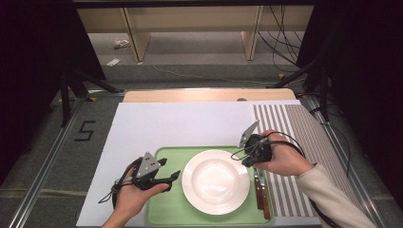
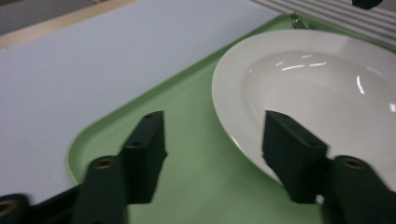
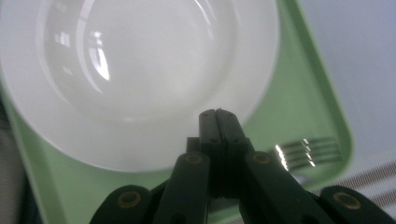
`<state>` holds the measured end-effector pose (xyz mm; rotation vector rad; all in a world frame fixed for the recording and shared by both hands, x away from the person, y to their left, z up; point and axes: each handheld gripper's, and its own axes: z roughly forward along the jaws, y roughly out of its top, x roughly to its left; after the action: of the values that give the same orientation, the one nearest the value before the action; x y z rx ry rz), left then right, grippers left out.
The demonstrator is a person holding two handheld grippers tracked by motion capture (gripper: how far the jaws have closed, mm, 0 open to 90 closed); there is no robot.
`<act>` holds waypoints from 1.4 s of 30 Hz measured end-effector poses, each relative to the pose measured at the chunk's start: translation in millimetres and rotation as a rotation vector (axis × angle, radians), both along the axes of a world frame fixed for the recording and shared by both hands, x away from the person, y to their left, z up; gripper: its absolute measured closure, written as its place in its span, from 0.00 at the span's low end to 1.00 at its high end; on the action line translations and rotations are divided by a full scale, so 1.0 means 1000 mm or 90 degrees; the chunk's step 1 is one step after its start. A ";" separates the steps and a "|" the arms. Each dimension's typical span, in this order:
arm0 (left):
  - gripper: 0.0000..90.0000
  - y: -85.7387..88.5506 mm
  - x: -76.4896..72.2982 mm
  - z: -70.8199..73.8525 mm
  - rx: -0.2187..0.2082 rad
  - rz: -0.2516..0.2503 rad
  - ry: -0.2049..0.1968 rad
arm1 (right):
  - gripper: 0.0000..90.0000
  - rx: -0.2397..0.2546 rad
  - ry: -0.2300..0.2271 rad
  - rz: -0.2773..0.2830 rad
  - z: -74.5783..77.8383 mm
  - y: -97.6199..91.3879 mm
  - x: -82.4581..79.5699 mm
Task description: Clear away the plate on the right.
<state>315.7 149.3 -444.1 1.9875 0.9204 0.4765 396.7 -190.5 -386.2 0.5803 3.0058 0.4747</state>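
Observation:
A white deep plate [image 1: 215, 181] lies in the middle of a green tray [image 1: 164, 209]. Cutlery with wooden handles [image 1: 261, 192] lies on the tray to the right of the plate. My left gripper [image 1: 168, 169] hovers over the tray's left part, its jaws pointing at the plate. In the left gripper view the left gripper [image 2: 212, 128] is open, with bare tray floor between the jaws and the plate rim [image 2: 233, 135] by the right jaw. My right gripper [image 1: 245, 160] hangs over the tray's far right corner. The right gripper [image 3: 217, 113] is shut on nothing, above the plate's edge [image 3: 140, 161], with fork tines [image 3: 308, 151] beside it.
The tray rests on a white sheet [image 1: 180, 123] over the table. A grey striped mat [image 1: 294, 128] covers the right side. A wooden table edge [image 1: 209, 95] runs along the back, with floor, cables and shelf legs beyond it.

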 end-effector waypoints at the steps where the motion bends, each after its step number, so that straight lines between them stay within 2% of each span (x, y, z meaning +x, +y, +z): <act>1: 0.53 -0.001 0.002 -0.002 0.009 -0.003 0.009 | 1.00 -0.013 -0.003 -0.009 -0.004 -0.005 0.004; 4: 0.73 -0.005 0.009 -0.009 0.030 -0.005 0.040 | 1.00 -0.025 0.002 -0.032 -0.017 -0.012 0.010; 7: 0.89 -0.007 0.014 -0.015 0.047 -0.014 0.074 | 1.00 -0.030 -0.007 -0.045 -0.026 -0.014 0.012; 12: 0.99 -0.010 0.016 -0.022 0.071 -0.027 0.108 | 1.00 -0.048 -0.017 -0.050 -0.034 -0.015 0.011; 19: 1.00 -0.017 0.017 -0.025 0.086 -0.047 0.117 | 1.00 -0.082 0.002 -0.016 -0.043 -0.009 -0.003; 24: 1.00 -0.019 0.018 -0.025 0.091 -0.052 0.120 | 1.00 -0.108 0.014 -0.006 -0.047 -0.004 -0.009; 32: 1.00 -0.021 0.019 -0.026 0.096 -0.057 0.124 | 1.00 -0.127 0.025 0.013 -0.049 -0.001 -0.016; 42: 1.00 -0.019 0.021 -0.026 0.099 -0.053 0.123 | 1.00 -0.133 0.016 0.030 -0.051 0.004 -0.018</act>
<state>336.2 130.3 -470.5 2.2346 0.9370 0.3207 378.8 -186.2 -437.1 0.5040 3.0459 0.1516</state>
